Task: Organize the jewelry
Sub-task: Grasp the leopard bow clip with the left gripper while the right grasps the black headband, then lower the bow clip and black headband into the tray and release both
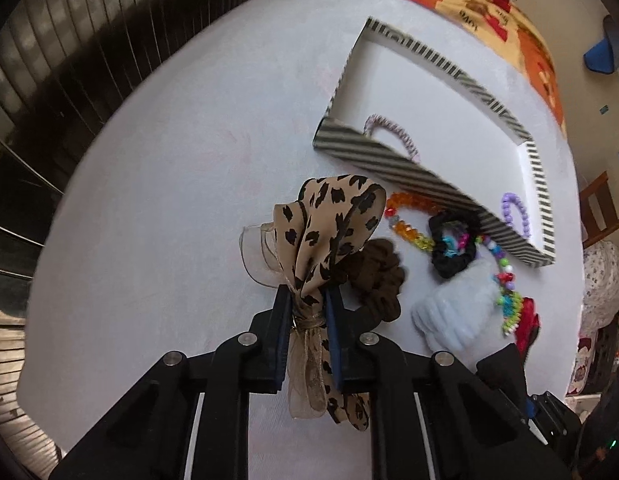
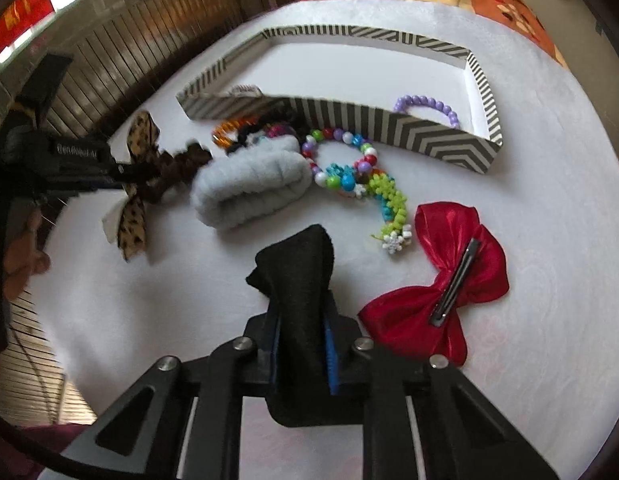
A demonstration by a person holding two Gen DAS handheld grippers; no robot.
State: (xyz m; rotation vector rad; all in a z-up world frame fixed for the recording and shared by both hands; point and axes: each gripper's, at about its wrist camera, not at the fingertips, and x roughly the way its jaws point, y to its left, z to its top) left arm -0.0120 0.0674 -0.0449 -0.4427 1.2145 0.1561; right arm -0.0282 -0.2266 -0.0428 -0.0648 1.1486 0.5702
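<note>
My left gripper (image 1: pixel 307 296) is shut on a leopard-print bow (image 1: pixel 329 224) and holds it above the white table (image 1: pixel 169 200); both also show in the right wrist view, the gripper (image 2: pixel 121 170) and the bow (image 2: pixel 141 138). My right gripper (image 2: pixel 301 312) is shut on a black cloth band (image 2: pixel 297 276). A striped box (image 1: pixel 393 164) (image 2: pixel 349 116) holds a purple bead bracelet (image 2: pixel 429 106) (image 1: pixel 513 212) and a pink spiral tie (image 1: pixel 393 130).
On the table lie a brown scrunchie (image 1: pixel 379 280), a grey fluffy band (image 2: pixel 249 188), a black scrunchie (image 1: pixel 453 244), an orange bead bracelet (image 1: pixel 409 220), multicolour bead bracelets (image 2: pixel 349 164) and a red bow clip (image 2: pixel 441 280). An orange patterned cloth (image 1: pixel 509 20) lies beyond the box.
</note>
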